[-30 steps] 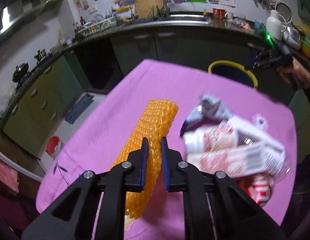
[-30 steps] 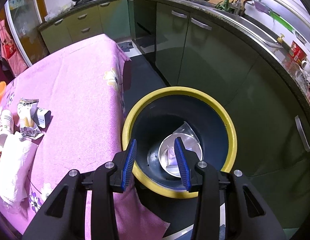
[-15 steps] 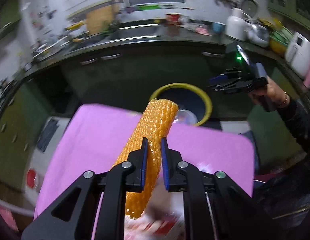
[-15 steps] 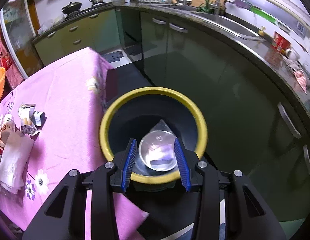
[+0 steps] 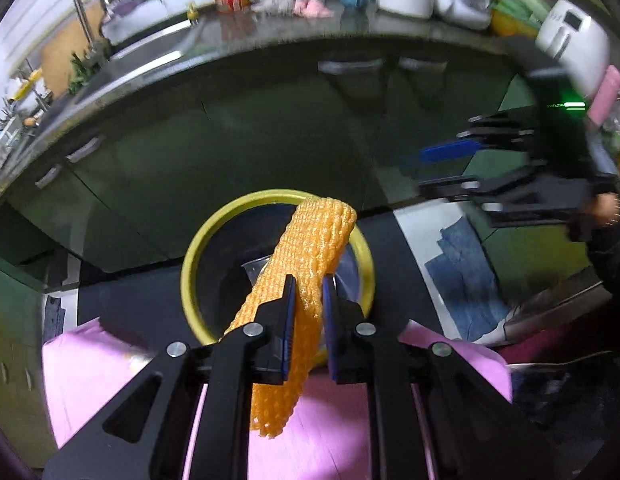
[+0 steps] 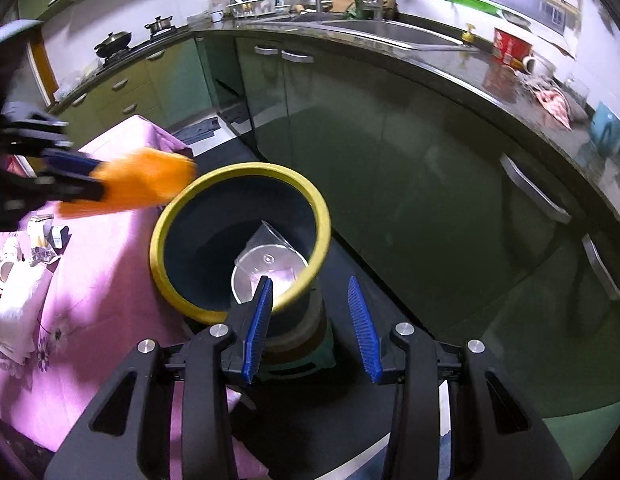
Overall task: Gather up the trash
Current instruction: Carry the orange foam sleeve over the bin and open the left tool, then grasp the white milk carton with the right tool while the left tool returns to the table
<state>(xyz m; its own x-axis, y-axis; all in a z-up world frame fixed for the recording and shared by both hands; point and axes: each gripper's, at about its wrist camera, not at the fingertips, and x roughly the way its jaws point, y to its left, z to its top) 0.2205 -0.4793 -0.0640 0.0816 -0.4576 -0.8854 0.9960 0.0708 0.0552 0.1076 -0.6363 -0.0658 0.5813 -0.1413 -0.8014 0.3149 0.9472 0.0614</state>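
Left gripper (image 5: 308, 316) is clamped on the orange foam net sleeve (image 5: 310, 248) — jaws nearly together with the mesh squeezed between the blue pads, the sleeve sticking out past the tips and a shorter end hanging below them. In the left wrist view the sleeve's far end sits in line with the yellow-rimmed trash bin (image 5: 196, 256), over its opening; in the right wrist view the same sleeve (image 6: 142, 184) is blurred and its tip is just beside the bin's rim (image 6: 162, 224) on the table side. Bin is dark inside, with a clear plastic cup (image 6: 266, 264) lying at the bottom. Right gripper (image 6: 310, 320) has its jaws parted with nothing between them, held near the bin's edge on the side away from the table; from the left view it (image 5: 449, 168) shows off to the right, apart from the bin. Pink tablecloth (image 6: 102, 280) lies up against the bin — more trash on it at the left: a small crumpled carton (image 6: 44, 238) and a white tissue (image 6: 18, 304). Green kitchen cabinets (image 6: 389, 152) run behind.
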